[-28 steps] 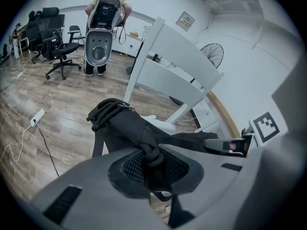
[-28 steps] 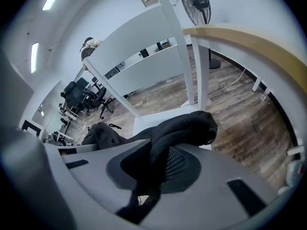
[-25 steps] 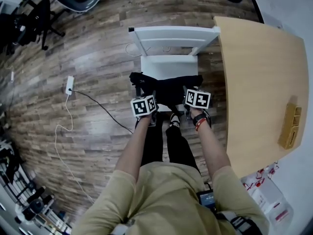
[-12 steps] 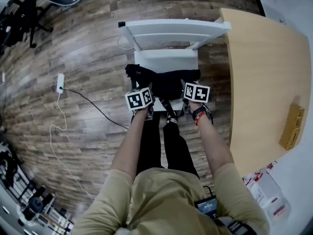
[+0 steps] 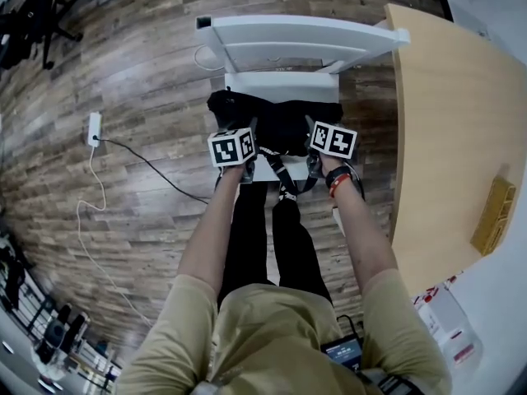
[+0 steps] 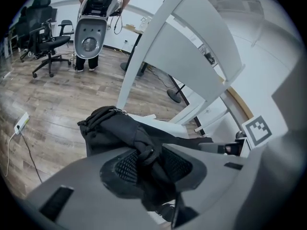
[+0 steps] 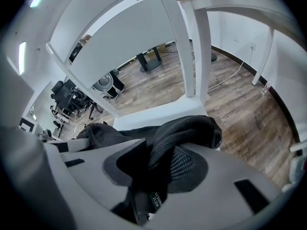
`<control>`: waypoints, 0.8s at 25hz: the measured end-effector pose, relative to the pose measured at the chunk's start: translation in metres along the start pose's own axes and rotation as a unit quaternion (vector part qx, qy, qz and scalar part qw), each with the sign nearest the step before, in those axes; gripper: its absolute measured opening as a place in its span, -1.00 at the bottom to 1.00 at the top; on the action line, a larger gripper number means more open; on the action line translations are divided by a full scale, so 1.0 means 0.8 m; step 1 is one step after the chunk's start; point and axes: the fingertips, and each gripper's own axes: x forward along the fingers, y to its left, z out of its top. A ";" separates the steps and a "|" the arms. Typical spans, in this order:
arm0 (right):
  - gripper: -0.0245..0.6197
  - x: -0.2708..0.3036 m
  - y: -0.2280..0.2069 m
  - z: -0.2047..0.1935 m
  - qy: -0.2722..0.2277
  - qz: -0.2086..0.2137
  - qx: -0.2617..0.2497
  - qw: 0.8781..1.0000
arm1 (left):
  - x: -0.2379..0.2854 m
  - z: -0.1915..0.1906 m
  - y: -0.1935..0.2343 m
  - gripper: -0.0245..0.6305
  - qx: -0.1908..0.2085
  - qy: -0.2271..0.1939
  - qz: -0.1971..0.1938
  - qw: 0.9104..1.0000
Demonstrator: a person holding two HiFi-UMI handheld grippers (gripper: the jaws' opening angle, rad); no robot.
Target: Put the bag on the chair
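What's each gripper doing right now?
Left gripper: jaws just opening, bag fabric loose between them.
Right gripper: jaws just opening, bag strap loose between them.

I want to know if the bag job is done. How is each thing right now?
chair: standing upright.
bag: lying on the chair seat, strap dangling over the front edge.
left gripper: open, jaws just been opening, bag fabric between them.
right gripper: open, jaws just been opening, bag strap between them.
power strip: on the floor, black cable running from it.
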 end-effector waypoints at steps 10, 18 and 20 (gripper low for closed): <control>-0.21 -0.013 -0.009 0.004 -0.027 -0.034 0.031 0.999 | -0.020 -0.001 -0.010 0.17 -0.002 0.006 -0.038 0.999; 0.33 -0.041 -0.012 -0.002 -0.032 -0.031 0.054 0.998 | -0.052 -0.003 -0.015 0.19 0.001 0.002 -0.030 1.000; 0.33 -0.052 -0.011 -0.002 -0.035 -0.031 0.047 0.998 | -0.060 0.003 -0.018 0.19 0.002 -0.006 -0.030 1.000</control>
